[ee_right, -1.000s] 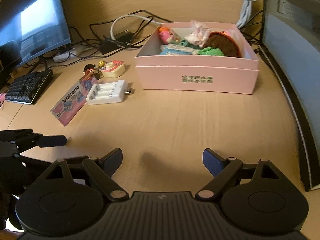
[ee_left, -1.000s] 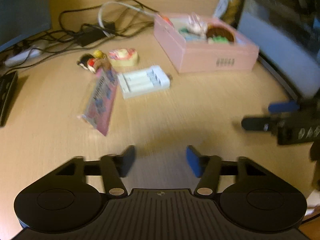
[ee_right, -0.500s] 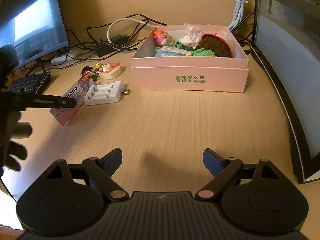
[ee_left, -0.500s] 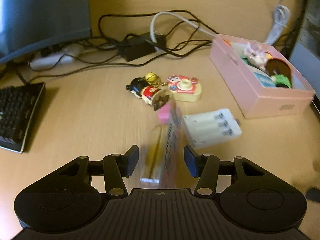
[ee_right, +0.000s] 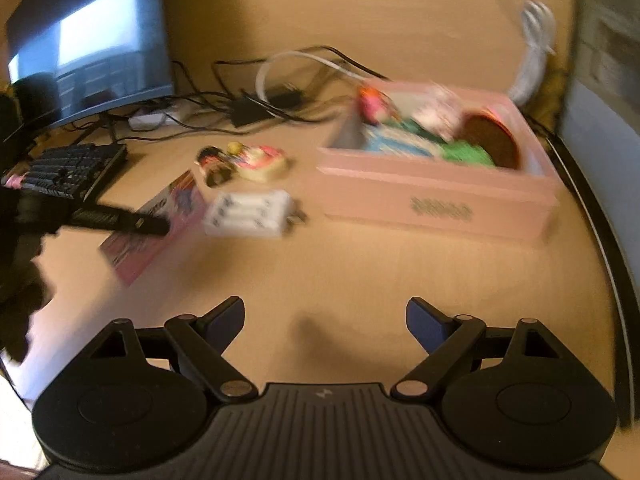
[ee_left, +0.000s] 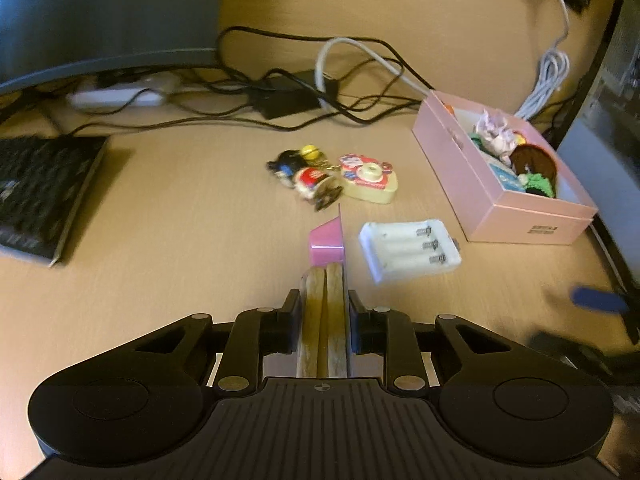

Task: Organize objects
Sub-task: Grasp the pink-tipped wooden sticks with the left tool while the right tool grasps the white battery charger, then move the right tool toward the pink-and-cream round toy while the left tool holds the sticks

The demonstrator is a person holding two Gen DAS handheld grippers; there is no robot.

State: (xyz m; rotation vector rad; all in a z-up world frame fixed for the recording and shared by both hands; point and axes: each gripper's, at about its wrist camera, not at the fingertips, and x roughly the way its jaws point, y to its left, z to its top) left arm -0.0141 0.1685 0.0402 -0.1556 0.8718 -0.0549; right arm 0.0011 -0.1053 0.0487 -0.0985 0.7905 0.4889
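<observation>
left tool (ee_left: 324, 312): jaws closing on pink packet (ee_left: 326, 240), pads against its sides
right tool (ee_right: 325, 320): wide open, empty, bare table (ee_right: 360, 272) ahead
pink box (ee_right: 436, 196): table's right, near monitor edge

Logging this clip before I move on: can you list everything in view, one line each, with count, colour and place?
pink snack packet: 1, pink, between the left gripper's closing jaws, pads on its sides
battery charger: 1, white, on the desk right of the packet
camera-shaped toy: 1, cream and pink, behind the charger
keychain figures: small cluster, black, red, yellow, left of the toy; count unclear
pink box: 1, pink, open, right side, holding assorted toys
keyboard: 1, black, far left
monitor: 1, dark, lit screen, back left
cables: several, black and white, along the back
desk: 1, light wood
left gripper: 1, black
right gripper: 1, black, blue pads, jaws wide, nothing between
</observation>
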